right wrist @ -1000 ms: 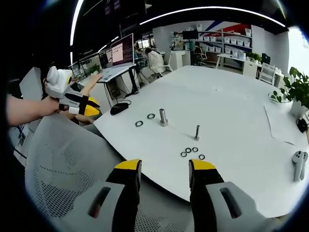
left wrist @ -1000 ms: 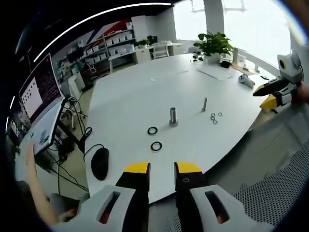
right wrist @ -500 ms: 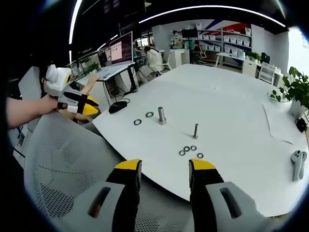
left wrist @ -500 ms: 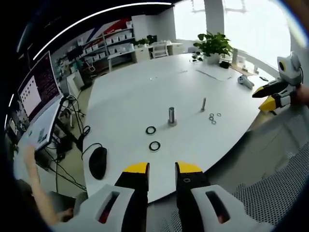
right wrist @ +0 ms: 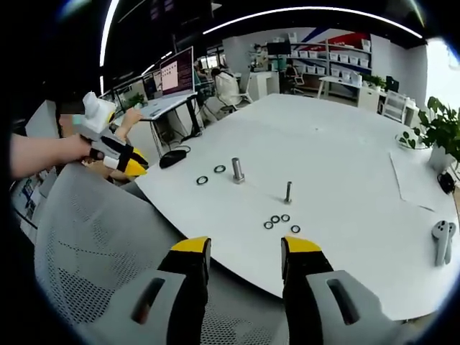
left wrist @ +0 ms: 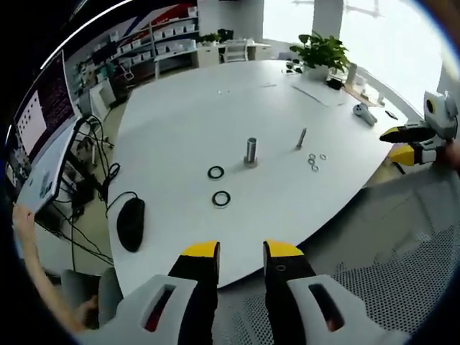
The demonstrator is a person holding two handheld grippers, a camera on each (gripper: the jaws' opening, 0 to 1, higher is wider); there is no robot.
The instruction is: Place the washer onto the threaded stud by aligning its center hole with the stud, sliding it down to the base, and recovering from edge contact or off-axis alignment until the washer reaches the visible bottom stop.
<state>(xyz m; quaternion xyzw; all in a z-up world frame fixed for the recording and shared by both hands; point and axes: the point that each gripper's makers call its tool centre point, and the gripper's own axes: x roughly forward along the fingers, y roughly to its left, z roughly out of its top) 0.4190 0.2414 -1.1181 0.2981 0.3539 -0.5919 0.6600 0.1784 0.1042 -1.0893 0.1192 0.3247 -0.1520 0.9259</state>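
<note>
Washers (right wrist: 279,221) tiny beside thin stud (right wrist: 288,192), threads indistinct, both tongs empty

White surface (left wrist: 194,129). Grey metal on thick stud (left wrist: 251,152) and thin stud (left wrist: 301,139). Black large washers (left wrist: 221,198); small washers (right wrist: 280,222) dark-ringed. Yellow tips, black jaws, pale grey bodies on left hand-held gripper (left wrist: 241,253) and right hand-held gripper (right wrist: 244,248). Black mouse (left wrist: 130,223). Green plant (left wrist: 323,52). Grey mesh chair (right wrist: 93,251), dotted with fine holes.
</note>
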